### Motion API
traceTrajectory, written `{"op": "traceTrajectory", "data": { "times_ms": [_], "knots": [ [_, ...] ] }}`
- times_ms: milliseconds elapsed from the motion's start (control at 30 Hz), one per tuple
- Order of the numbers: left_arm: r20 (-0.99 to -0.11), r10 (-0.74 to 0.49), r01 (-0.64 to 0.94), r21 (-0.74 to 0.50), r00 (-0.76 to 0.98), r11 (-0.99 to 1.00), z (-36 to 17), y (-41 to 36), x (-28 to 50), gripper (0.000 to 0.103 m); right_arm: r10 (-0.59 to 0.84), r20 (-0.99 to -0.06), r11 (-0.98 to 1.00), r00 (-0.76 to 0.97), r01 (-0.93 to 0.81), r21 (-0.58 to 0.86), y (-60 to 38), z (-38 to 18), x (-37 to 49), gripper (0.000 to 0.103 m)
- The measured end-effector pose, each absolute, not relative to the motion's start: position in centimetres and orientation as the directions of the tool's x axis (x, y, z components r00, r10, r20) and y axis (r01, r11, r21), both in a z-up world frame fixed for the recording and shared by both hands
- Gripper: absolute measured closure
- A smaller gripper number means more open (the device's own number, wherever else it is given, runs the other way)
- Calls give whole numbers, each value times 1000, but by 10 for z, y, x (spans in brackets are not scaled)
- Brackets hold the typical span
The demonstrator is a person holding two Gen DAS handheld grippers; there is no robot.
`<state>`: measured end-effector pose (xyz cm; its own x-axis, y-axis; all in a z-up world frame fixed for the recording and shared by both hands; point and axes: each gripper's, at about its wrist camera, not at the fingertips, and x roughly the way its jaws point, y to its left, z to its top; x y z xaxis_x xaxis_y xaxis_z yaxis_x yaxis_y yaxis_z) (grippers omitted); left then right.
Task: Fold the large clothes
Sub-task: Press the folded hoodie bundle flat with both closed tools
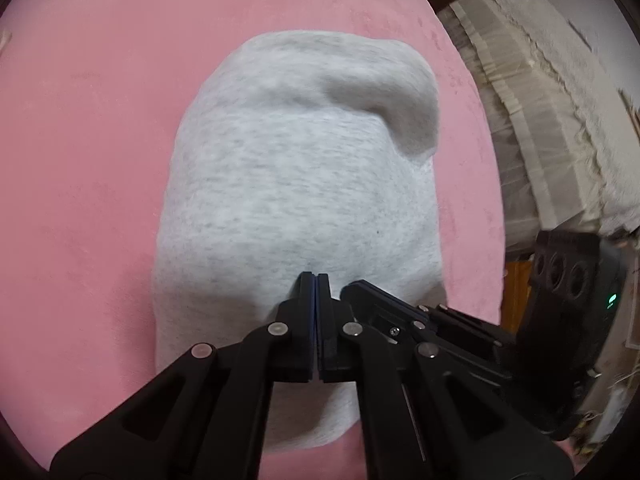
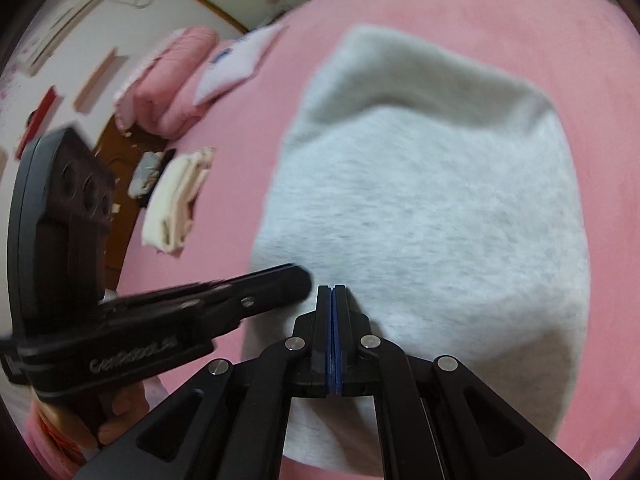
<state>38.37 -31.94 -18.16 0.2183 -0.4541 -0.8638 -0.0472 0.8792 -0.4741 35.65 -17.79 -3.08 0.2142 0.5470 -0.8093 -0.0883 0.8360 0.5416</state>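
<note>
The pink bed (image 1: 80, 160) carried a folded grey garment (image 1: 288, 200) near its middle, soft, thick and probably light; its near edge looked the best hold. Both the left gripper (image 1: 316, 280) and right gripper (image 2: 332, 290) hovered there, pressed together, apparently pinching nothing.

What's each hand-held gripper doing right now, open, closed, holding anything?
Left hand-held gripper: closed, over the grey garment; whether it pinches fabric cannot be told.
Right hand-held gripper: closed, same doubt.
</note>
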Motion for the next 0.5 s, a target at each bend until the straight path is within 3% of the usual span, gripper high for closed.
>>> {"op": "traceTrajectory", "data": {
  "times_ms": [67, 167, 300, 500],
  "knots": [
    [-863, -447, -40, -468, 236, 883, -188, -327, 386, 102, 449, -863, 893, 233, -85, 442, -185, -51, 355, 103],
    [-878, -406, 27, -413, 252, 910, -194, -344, 383, 102, 181, -956, 983, 231, -70, 169, -202, -78, 343, 103],
    [-901, -361, 85, -351, 241, 932, -192, -369, 393, 102, 208, -955, 977, 210, -10, 211, -237, -88, 330, 103],
    [-932, -272, 91, -257, 238, 962, -143, -371, 380, 102, 233, -925, 972, 299, -38, 233, -234, -44, 316, 103]
  ]
}}
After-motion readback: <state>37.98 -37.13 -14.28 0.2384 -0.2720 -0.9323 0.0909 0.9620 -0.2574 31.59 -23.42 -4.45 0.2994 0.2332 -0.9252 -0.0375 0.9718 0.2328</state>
